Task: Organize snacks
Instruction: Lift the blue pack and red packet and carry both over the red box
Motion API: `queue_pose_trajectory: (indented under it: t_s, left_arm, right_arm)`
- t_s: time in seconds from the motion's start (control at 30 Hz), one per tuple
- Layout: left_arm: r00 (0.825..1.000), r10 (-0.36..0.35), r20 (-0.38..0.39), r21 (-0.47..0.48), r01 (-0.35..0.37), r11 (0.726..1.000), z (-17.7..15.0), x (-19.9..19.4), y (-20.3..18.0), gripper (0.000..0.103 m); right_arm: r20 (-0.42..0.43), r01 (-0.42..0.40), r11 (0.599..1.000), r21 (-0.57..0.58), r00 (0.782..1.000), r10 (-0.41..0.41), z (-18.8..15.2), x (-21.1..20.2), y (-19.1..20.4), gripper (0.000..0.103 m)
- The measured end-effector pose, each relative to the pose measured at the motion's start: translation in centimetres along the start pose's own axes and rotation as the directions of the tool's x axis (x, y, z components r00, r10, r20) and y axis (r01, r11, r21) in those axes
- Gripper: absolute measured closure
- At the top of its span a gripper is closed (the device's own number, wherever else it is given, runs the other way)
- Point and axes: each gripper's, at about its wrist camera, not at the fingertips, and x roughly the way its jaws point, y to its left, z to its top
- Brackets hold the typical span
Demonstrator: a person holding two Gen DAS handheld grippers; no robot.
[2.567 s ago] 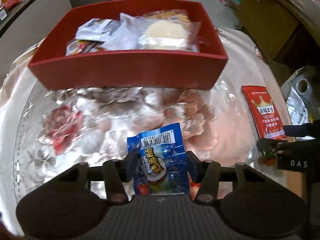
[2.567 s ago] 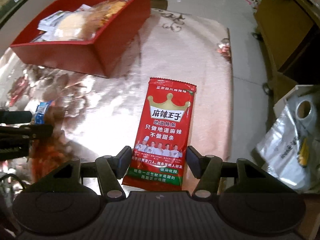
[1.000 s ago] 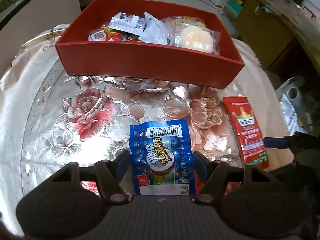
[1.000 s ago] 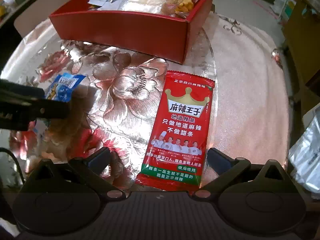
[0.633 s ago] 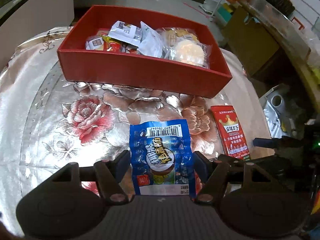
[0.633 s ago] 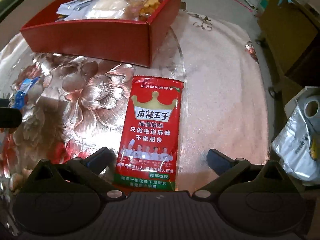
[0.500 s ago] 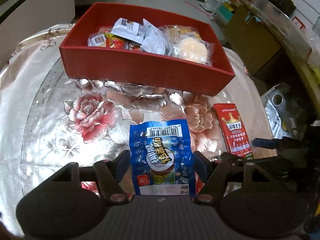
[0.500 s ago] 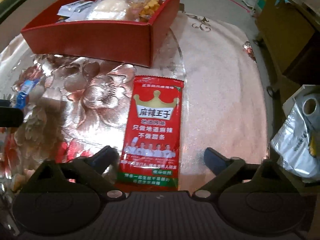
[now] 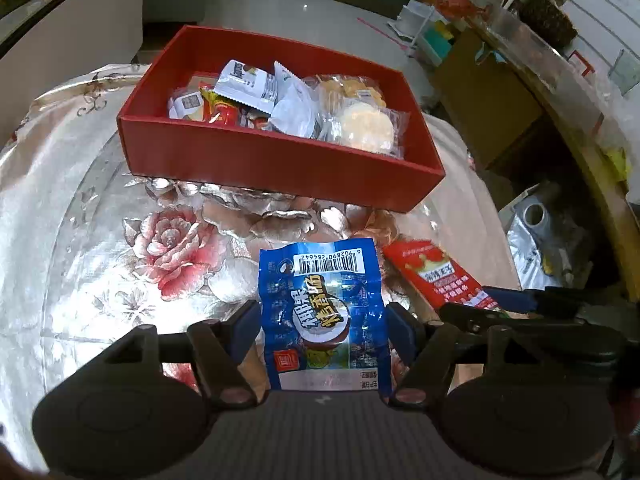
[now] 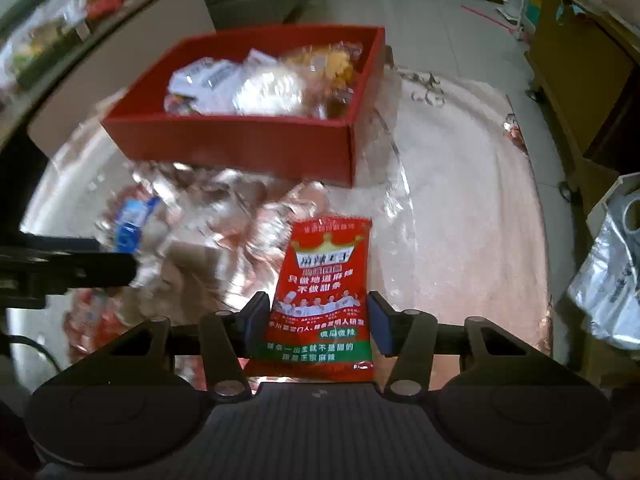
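Clamping one blue snack packet (image 9: 322, 312), the left gripper (image 9: 322, 332) faces a red box (image 9: 280, 160) of several snacks; the right gripper (image 10: 314, 326) clamps one red packet (image 10: 322, 292) above the floral tablecloth (image 9: 120, 240).

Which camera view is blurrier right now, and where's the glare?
Right wrist view: motion-smeared, red box and red spicy-strip packet text soft. Left wrist view: sharp, blue snack packet barcode legible; glare on the shiny floral tablecloth.

Floral tablecloth (image 9: 168, 240), silver bag (image 10: 608, 280)
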Motion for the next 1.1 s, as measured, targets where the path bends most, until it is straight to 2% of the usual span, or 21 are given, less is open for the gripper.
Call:
queue_pose_trajectory:
  t_s: [0.17,0.23,0.33,0.43,0.53,0.57,0.63,0.7,0.73,0.87,0.93,1.03,1.1]
  left_arm:
    - [1.000,0.001,0.000,-0.005,-0.001,1.000,0.1,0.1,0.0,0.042]
    - [1.000,0.007,-0.006,-0.004,-0.007,1.000,0.1,0.3,0.1,0.042]
    - [1.000,0.015,-0.018,-0.006,-0.016,1.000,0.0,0.6,0.2,0.042]
    - [1.000,0.014,-0.021,0.000,-0.014,1.000,-0.1,0.7,0.1,0.042]
    - [1.000,0.012,-0.024,0.007,-0.012,1.000,-0.1,0.8,0.0,0.042]
    - [1.000,0.013,-0.026,0.007,-0.013,1.000,0.0,0.9,0.0,0.042]
    - [0.999,0.017,-0.034,0.007,-0.017,1.000,0.0,1.2,0.0,0.042]
    - [0.999,0.019,-0.040,0.005,-0.018,1.000,-0.1,1.3,0.2,0.042]
    - [0.999,0.019,-0.040,0.003,-0.018,1.000,-0.1,1.3,0.3,0.042]
    - [0.999,0.016,-0.040,-0.011,-0.017,1.000,0.1,1.2,0.9,0.042]
    - [0.999,0.019,-0.041,-0.017,-0.019,1.000,0.1,1.2,1.1,0.042]
    - [0.999,0.017,-0.046,-0.022,-0.018,1.000,0.0,1.2,1.3,0.042]
    - [0.999,0.016,-0.046,-0.019,-0.017,1.000,0.0,1.2,1.2,0.042]
  right_arm:
    - [0.007,-0.066,0.997,0.047,0.998,0.065,-0.2,-0.5,-0.6,0.043]
    - [-0.026,-0.025,1.000,0.011,0.999,0.025,-0.7,0.3,-0.2,0.043]
    - [-0.095,-0.008,1.000,-0.026,0.995,0.005,-1.8,1.8,0.5,0.042]
    - [-0.111,0.036,0.997,-0.062,0.993,-0.043,-1.8,2.9,1.1,0.038]
    - [-0.105,0.071,0.995,-0.073,0.991,-0.079,-0.7,3.7,1.3,0.018]
    - [-0.098,0.085,0.993,-0.085,0.991,-0.094,-0.5,4.0,1.6,0.014]
    - [-0.109,0.095,0.990,-0.102,0.988,-0.106,-0.2,5.0,2.0,0.014]
    - [-0.116,0.109,0.986,-0.124,0.985,-0.124,-0.2,6.1,2.5,0.000]
    - [-0.124,0.118,0.984,-0.136,0.983,-0.135,-0.3,6.6,2.8,0.000]
    - [-0.109,0.110,0.993,-0.051,0.987,-0.115,0.0,6.7,2.1,0.000]
    - [-0.093,0.130,0.989,-0.070,0.986,-0.136,-0.3,6.8,2.6,0.000]
    - [-0.096,0.119,0.990,-0.071,0.987,-0.125,-0.4,6.6,2.4,0.000]
    - [-0.117,0.120,0.987,-0.105,0.984,-0.132,-0.1,6.6,2.5,0.006]
